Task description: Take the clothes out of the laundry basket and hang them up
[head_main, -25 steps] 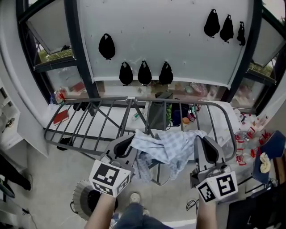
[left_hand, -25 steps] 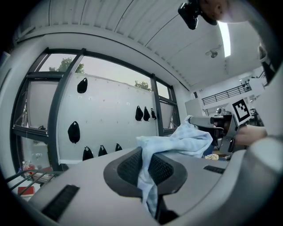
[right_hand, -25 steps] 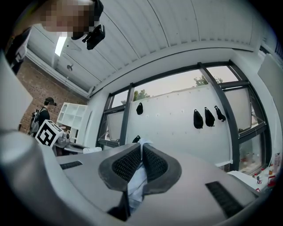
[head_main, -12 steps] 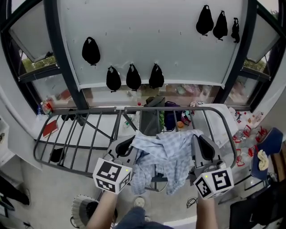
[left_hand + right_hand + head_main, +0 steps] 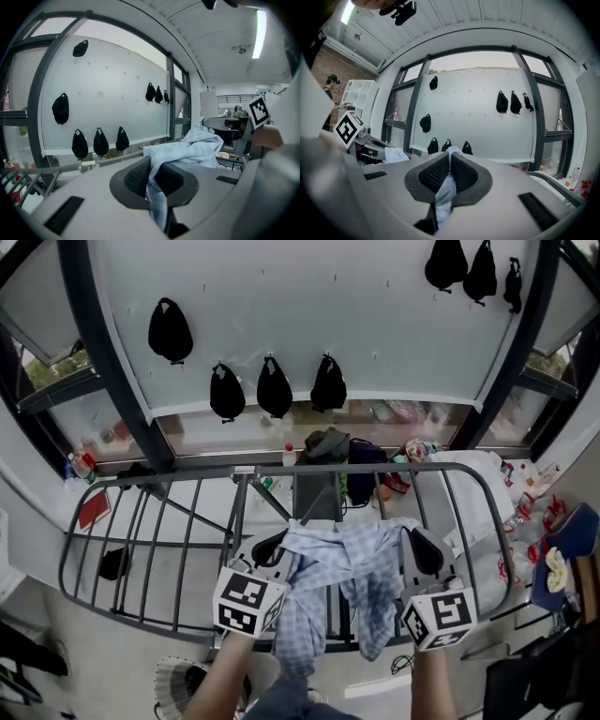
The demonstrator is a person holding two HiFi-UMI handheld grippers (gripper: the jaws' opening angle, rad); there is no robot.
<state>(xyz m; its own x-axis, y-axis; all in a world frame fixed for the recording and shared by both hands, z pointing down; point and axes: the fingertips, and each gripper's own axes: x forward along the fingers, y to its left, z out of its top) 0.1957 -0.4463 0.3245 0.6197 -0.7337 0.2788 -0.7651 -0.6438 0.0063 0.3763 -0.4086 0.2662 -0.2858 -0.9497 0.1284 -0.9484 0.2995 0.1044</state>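
STAGE: hanging, mid-step | LEFT: left gripper [image 5: 269, 549] clamped on one edge of the blue checked shirt [image 5: 349, 563] | RIGHT: right gripper [image 5: 420, 549] clamped on the opposite edge | SHIRT: stretched between both, over the drying rack [image 5: 246, 472] (rail contact unclear) | REMAINING: drape, release; basket contents not visible

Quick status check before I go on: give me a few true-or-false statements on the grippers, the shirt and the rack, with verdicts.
1. The left gripper and the right gripper are both shut on the checked shirt. True.
2. The shirt is on a hanger. False: the grippers hold it spread over the drying rack; no hanger shows.
3. Black bags hang on the white wall. True.
4. Clothes cover the rack's left bars. False: those bars are bare.
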